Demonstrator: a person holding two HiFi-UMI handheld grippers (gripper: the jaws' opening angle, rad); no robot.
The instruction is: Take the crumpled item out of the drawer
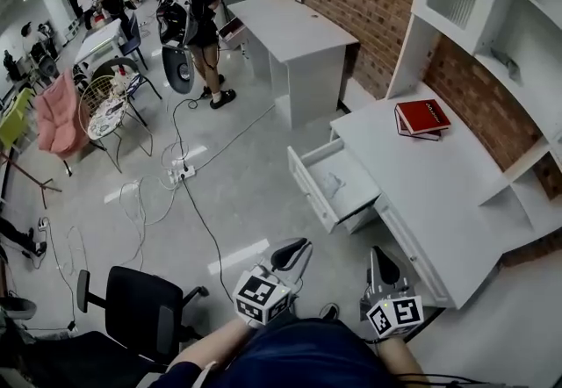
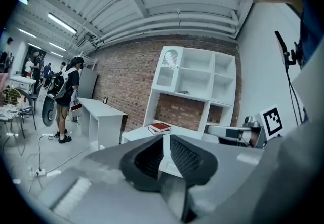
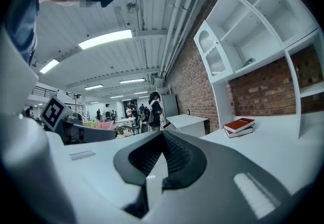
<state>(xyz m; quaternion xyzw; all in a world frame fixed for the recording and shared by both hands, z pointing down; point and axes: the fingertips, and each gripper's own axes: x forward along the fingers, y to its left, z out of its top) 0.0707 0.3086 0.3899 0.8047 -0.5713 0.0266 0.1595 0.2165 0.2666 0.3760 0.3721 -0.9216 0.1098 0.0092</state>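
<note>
The white desk drawer (image 1: 309, 187) stands pulled open. A pale crumpled item (image 1: 331, 186) lies inside it on the drawer floor. My left gripper (image 1: 296, 250) is held low in front of the drawer, well short of it, with its jaws together and nothing between them (image 2: 165, 139). My right gripper (image 1: 379, 268) hangs beside the desk's near corner, also shut and empty (image 3: 163, 137). Both point up and forward toward the desk (image 1: 439, 193). Neither gripper view shows the drawer.
A red book (image 1: 422, 117) lies on the desk under the white shelf unit (image 1: 492, 0). A second white desk (image 1: 290, 31) stands farther back with a person (image 1: 198, 0) beside it. Cables and a power strip (image 1: 180, 171) lie on the floor; an office chair (image 1: 140, 307) stands at my left.
</note>
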